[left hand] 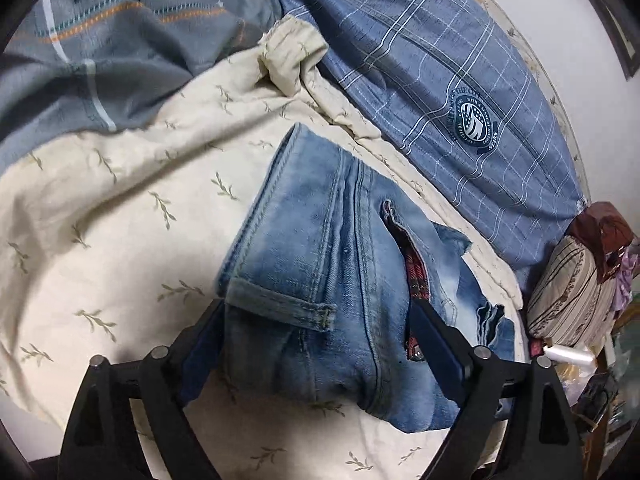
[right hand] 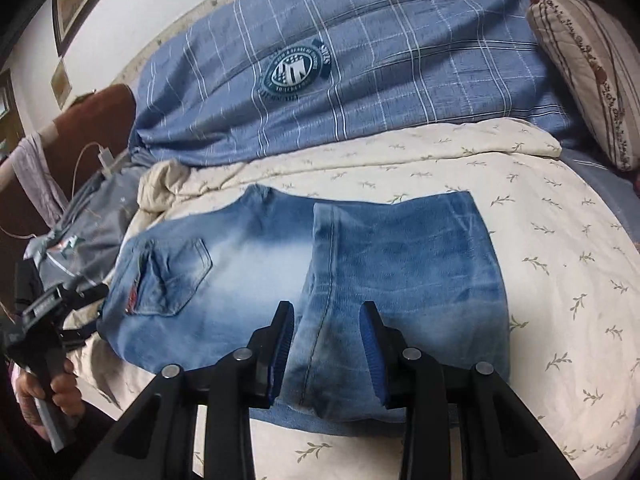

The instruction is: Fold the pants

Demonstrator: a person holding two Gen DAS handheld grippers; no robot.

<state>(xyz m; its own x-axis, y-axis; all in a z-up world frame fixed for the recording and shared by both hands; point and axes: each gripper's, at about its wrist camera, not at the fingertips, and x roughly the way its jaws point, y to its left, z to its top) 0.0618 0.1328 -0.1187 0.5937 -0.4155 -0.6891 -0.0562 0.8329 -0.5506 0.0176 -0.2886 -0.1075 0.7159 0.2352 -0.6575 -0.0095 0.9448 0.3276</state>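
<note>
- Closest to the lens in the right wrist view is the right gripper [right hand: 327,344], its two black fingers with ribbed blue pads [right hand: 282,350] set either side of a bunched fold of denim. The pads seem to press the cloth from both sides, so I take it as pinching the jeans, jaws part-way closed.
- The jeans [right hand: 280,276] lie on the bed just ahead of it, faded light blue, already doubled over: a leg section is laid across the right half, its hem edge running up the middle, and a back pocket [right hand: 176,276] shows on the left half.
- In the left wrist view the left gripper [left hand: 316,330] stands wide, its fingers straddling the waist end of the jeans [left hand: 320,280]. The blue pads sit at the outer edges of the cloth; I cannot see them squeezing it, so it reads as open with denim between the jaws.
- A belt loop [left hand: 280,306] lies across the denim near the left finger, and red checked lining [left hand: 416,276] peeks from the opened waistband beside the right finger.
- Under everything is a cream bedspread [right hand: 560,280] printed with small leafy sprigs.
- Behind the jeans a big blue checked quilt [right hand: 400,60] with a round crest badge is heaped along the wall.
- A striped, flowered pillow [right hand: 592,76] leans at the far right.
- A grey cover [left hand: 120,48] with orange stitching is rumpled at the other end.
- At the left edge of the right wrist view, a person's hand [right hand: 60,388] grips the handle of the other gripper.
</note>
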